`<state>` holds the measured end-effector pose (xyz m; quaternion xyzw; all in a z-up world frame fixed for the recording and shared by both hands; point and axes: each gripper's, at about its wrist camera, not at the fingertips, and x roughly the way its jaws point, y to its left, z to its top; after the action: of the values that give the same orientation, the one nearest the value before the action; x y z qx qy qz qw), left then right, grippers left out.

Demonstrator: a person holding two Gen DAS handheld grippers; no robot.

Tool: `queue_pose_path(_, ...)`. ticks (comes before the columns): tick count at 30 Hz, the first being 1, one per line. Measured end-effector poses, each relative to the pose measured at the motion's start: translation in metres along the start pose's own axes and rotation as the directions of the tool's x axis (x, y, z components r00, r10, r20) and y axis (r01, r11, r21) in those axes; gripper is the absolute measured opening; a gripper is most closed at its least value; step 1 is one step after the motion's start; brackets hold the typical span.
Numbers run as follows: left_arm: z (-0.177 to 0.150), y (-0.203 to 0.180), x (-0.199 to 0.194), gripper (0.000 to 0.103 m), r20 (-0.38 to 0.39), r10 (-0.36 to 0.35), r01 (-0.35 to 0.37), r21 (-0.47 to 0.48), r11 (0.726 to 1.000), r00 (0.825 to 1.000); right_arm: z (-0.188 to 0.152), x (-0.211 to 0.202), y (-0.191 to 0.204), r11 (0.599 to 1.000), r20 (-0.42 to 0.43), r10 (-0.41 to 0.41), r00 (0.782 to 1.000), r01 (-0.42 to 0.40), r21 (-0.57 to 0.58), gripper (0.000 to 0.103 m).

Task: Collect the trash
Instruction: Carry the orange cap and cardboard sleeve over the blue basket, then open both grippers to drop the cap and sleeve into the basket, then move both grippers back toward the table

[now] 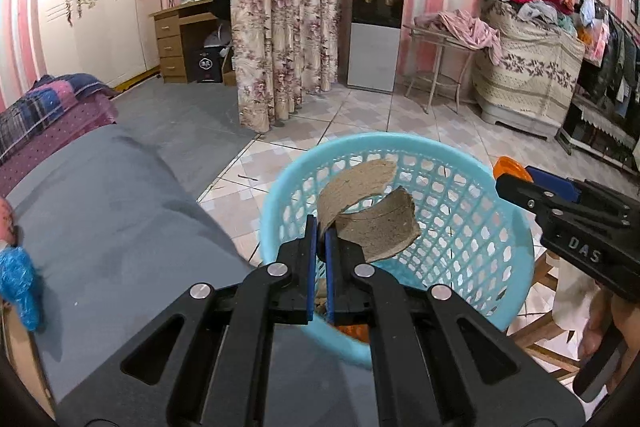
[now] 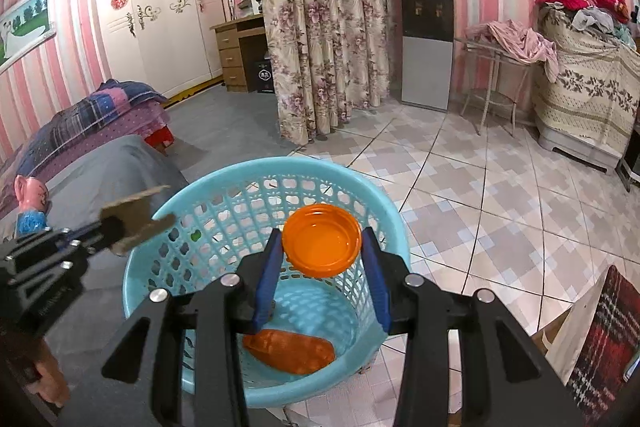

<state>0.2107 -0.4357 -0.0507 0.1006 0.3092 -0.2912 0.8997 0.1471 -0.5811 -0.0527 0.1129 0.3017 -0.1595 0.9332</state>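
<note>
Basket point(image 2: 168, 211) beside bed point(image 1: 120, 195) (floral curtain point(image 1: 276, 39) behind)

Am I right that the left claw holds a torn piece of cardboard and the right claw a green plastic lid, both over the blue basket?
Nearly: the lid is orange, not green, as the right wrist view shows. The rest stands: the left claw holds the torn cardboard, the right claw holds the lid, and both are over the blue basket.

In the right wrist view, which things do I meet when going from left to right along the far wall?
White wardrobe → wooden desk → floral curtain → water dispenser → small table with pink cloth → covered pile of clothes.
</note>
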Motion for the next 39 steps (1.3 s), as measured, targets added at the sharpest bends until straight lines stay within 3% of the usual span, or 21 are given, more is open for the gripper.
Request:
queue_pose_path(1,0.001,-0.002,0.002,0.007,-0.001,0.003,-0.003,0.006,1.000,1.000,0.000,0.000,-0.002,1.000,0.000,0.001,1.000,-0.001,0.001,0.040)
queue_pose_path(6,0.005,0.006,0.001,0.068,0.026,0.040,-0.040,-0.012,0.999,0.999,-0.003,0.004,-0.001,1.000,-0.013,0.002,1.000,-0.002,0.000,0.040)
queue_pose_path(8,0.007,0.013,-0.002,0.075,0.036,0.072,-0.071,-0.028,0.997,0.997,-0.004,0.006,0.002,1.000,-0.017,0.001,1.000,-0.001,-0.008,0.040)
queue_pose_path(15,0.013,0.042,-0.012,0.088,0.053,0.132,-0.128,-0.069,0.989,0.990,-0.008,0.016,0.023,0.999,-0.041,0.010,0.999,-0.012,-0.041,0.040)
queue_pose_path(19,0.014,0.061,-0.019,0.089,0.058,0.155,-0.149,-0.106,0.983,0.986,-0.010,0.019,0.036,0.998,-0.041,0.000,0.999,-0.002,-0.057,0.041)
queue_pose_path(21,0.012,0.067,-0.021,0.089,0.058,0.162,-0.155,-0.118,0.981,0.985,-0.010,0.019,0.040,0.999,-0.041,0.002,0.999,-0.004,-0.054,0.050)
queue_pose_path(23,0.011,0.073,-0.024,0.090,0.057,0.172,-0.163,-0.132,0.978,0.983,-0.010,0.019,0.043,0.998,-0.038,0.004,0.999,-0.006,-0.056,0.065)
queue_pose_path(25,0.009,0.079,-0.026,0.090,0.054,0.176,-0.167,-0.140,0.976,0.983,-0.010,0.017,0.044,0.998,-0.036,0.005,0.999,-0.007,-0.059,0.067)
queue_pose_path(29,0.006,0.085,-0.033,0.090,0.060,0.196,-0.186,-0.143,0.972,0.979,-0.008,0.013,0.047,0.998,-0.023,-0.005,1.000,0.004,-0.063,0.082)
queue_pose_path(34,0.002,0.094,-0.048,0.093,0.063,0.218,-0.206,-0.162,0.965,0.974,-0.003,0.006,0.053,0.998,-0.002,-0.021,1.000,0.021,-0.061,0.094)
queue_pose_path(39,-0.004,0.110,-0.068,0.095,0.069,0.242,-0.226,-0.180,0.957,0.968,0.001,-0.003,0.064,0.997,0.016,-0.017,1.000,0.018,-0.074,0.095)
